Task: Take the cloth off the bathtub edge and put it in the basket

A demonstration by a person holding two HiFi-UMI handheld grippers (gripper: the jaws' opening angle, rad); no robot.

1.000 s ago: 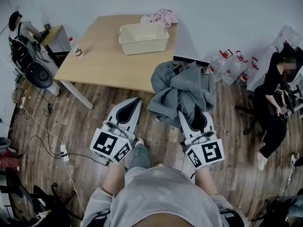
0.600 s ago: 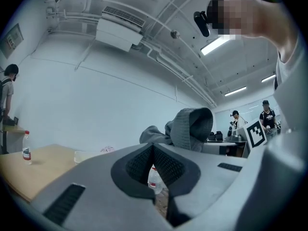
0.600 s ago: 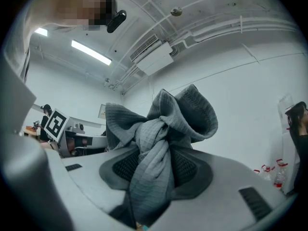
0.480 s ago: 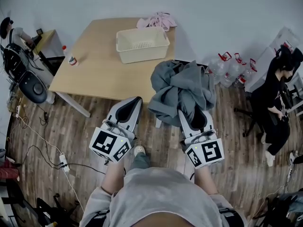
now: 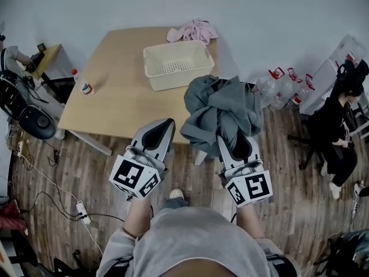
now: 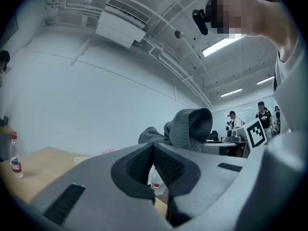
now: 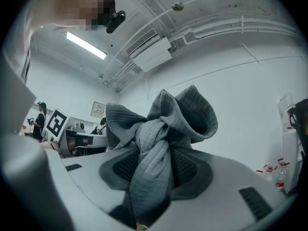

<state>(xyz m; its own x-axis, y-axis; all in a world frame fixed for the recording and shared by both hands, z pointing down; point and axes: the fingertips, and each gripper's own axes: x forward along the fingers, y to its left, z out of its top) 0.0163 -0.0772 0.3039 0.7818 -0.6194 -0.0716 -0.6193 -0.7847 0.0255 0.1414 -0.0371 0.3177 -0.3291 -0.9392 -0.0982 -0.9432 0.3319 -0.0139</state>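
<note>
Cloth (image 5: 222, 111) bunches thick in my right gripper (image 5: 230, 140), clamped mid-fold, hanging near the table (image 5: 115, 97) edge, short of the basket (image 5: 173, 46). My left gripper (image 5: 163, 123) is closed on nothing. Loose folds (heavy ones) could drag the rim, or slip free early.

I read flat, cool, washed-out light from ceiling strips (image 6: 222, 45); shadows soft. Strong fisheye bend at edges, black vignette corners in gripper views; nearest foreground soft.
</note>
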